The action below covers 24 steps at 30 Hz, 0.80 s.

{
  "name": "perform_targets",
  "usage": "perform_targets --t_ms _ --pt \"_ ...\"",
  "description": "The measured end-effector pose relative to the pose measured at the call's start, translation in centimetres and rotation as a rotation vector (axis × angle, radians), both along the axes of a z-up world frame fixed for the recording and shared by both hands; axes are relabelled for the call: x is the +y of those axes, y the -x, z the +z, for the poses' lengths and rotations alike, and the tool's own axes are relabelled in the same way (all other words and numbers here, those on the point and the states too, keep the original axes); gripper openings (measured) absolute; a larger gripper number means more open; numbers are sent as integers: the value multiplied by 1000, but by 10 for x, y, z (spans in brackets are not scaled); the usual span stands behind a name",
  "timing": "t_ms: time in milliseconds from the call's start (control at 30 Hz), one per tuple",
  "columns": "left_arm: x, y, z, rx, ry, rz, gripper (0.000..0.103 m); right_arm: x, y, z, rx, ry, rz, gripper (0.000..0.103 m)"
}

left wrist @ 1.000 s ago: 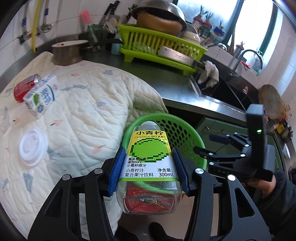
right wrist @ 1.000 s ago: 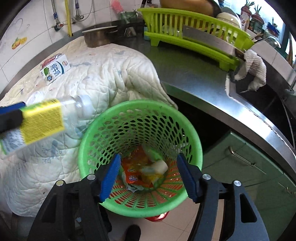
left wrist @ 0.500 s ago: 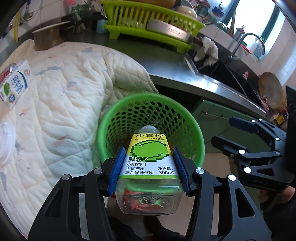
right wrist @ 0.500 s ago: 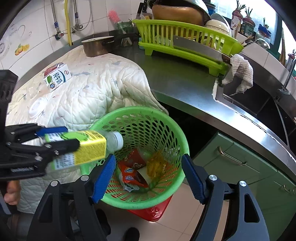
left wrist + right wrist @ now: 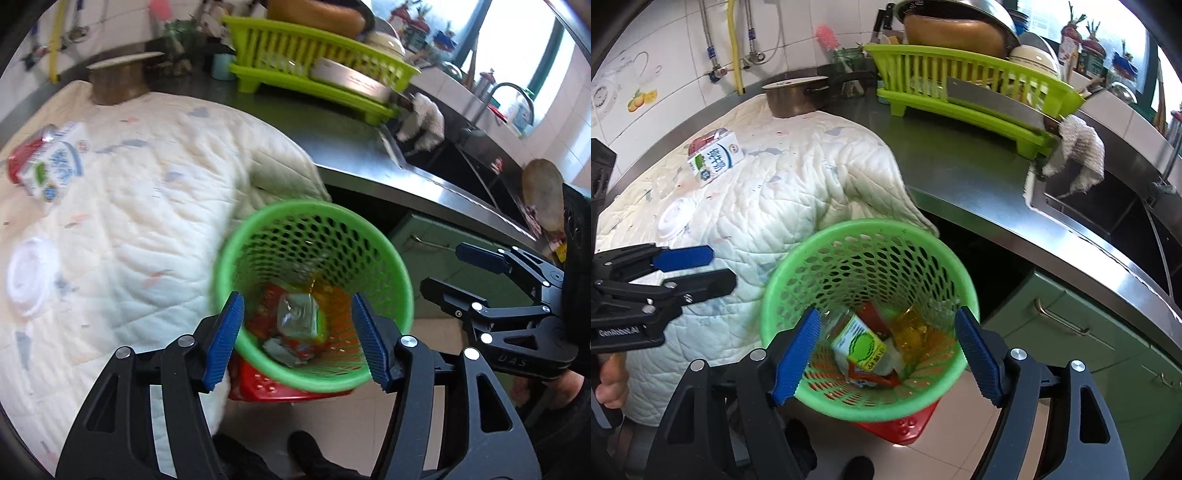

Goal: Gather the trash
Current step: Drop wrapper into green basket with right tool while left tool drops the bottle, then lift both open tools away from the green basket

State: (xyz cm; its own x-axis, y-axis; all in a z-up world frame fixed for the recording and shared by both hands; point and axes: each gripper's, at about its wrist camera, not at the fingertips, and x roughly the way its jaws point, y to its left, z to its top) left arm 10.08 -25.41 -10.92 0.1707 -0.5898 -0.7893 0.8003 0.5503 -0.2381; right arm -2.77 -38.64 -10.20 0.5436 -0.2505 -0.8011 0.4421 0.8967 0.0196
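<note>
Green basket (image 5: 871, 236) holds the juice bottle (image 5: 862, 345) (among wrappers); both hand-held grippers (image 5: 297, 338) (image 5: 886, 350) gape empty.

Red can (image 5: 26, 162) mostly hidden behind milk carton (image 5: 55, 166), left-wrist view smeared by motion blur, carton print unreadable, red stool (image 5: 905, 424) largely covered by green basket (image 5: 783, 280), wrappers under bottle (image 5: 864, 345) indistinct, right gripper's (image 5: 886, 354) handles cut off at bottom edge.
</note>
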Motion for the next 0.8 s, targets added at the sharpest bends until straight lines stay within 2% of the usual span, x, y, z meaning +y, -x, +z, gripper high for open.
perform_targets --t_ms 200,400,500,667,800 --pt "45 -25 13 -63 0 127 70 21 -24 7 -19 3 61 77" --pt "100 -64 17 -96 -14 290 75 45 -51 12 -33 -1 124 77" --pt "126 -86 19 -128 -39 372 81 58 -63 15 -41 -3 154 78" --pt "149 -120 13 -146 -82 430 85 78 -84 18 -49 -5 196 79" --pt "152 -142 2 -143 -120 415 88 93 -101 20 -56 -6 219 82"
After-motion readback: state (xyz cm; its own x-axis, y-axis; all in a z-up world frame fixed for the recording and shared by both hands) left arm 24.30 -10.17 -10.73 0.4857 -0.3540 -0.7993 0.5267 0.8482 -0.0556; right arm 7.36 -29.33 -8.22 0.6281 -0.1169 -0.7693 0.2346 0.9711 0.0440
